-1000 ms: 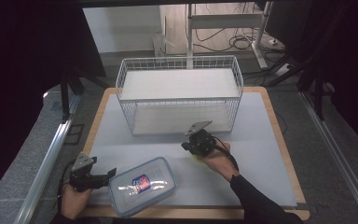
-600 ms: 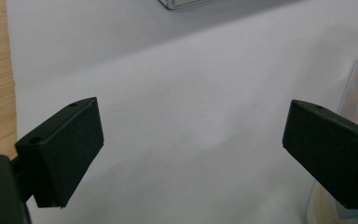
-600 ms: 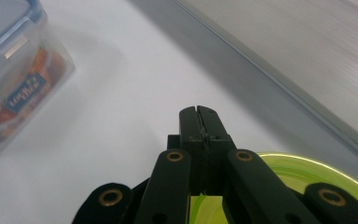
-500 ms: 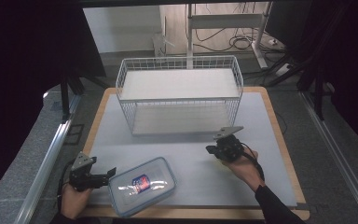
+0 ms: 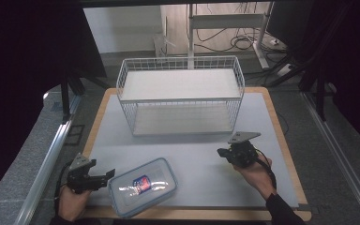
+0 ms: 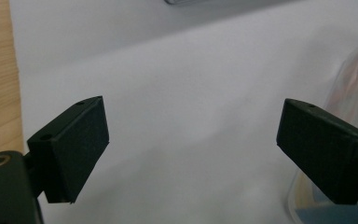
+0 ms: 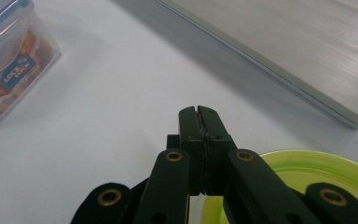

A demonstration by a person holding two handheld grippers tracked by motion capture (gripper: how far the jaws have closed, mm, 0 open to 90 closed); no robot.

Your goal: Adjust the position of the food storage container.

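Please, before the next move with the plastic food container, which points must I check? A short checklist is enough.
1. Left gripper jaws open: ok.
2. Container between those jaws: not ok, it lies beside one jaw.
3. Container lid on: ok.
4. Right gripper ready to grasp: not ok, jaws shut.
5. Wire basket upright on the mat: ok.
6. Green round thing under the right gripper, what it is: cannot tell.
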